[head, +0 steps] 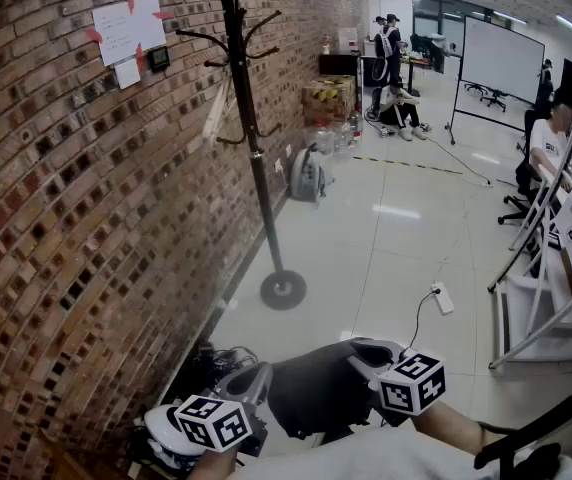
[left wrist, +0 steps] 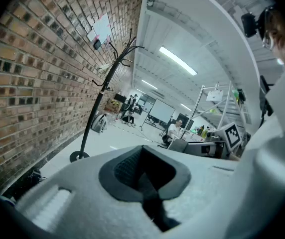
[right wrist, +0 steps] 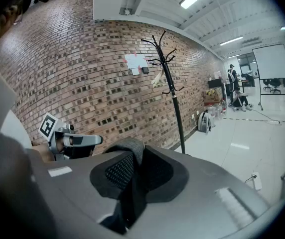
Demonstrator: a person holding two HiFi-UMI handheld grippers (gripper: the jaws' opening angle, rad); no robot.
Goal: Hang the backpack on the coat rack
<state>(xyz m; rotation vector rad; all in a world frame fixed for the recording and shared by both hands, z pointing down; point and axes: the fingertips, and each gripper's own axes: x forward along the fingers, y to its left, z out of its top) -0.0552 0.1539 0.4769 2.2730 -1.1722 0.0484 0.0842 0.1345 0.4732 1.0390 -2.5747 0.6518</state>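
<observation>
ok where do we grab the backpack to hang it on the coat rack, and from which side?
By its dark straps, one from each side, as now: the left gripper and right gripper each have their jaws on a strap. The backpack is soft and bulky, with no firm edge, and a strap hold likely leaves a loop free for the upturned hooks of the coat rack.

- The left gripper [head: 253,388] sits low at the person's left, close to the body, pointing forward and slightly downward.
- Its jaws are closed on a dark strap of the backpack [head: 316,393].
- The right gripper [head: 371,358] is level with it, a little apart, and tilts down somewhat more.
- Its jaws also clamp a dark strap.
- The bare right forearm [head: 458,428] reaches in from the lower right.
</observation>
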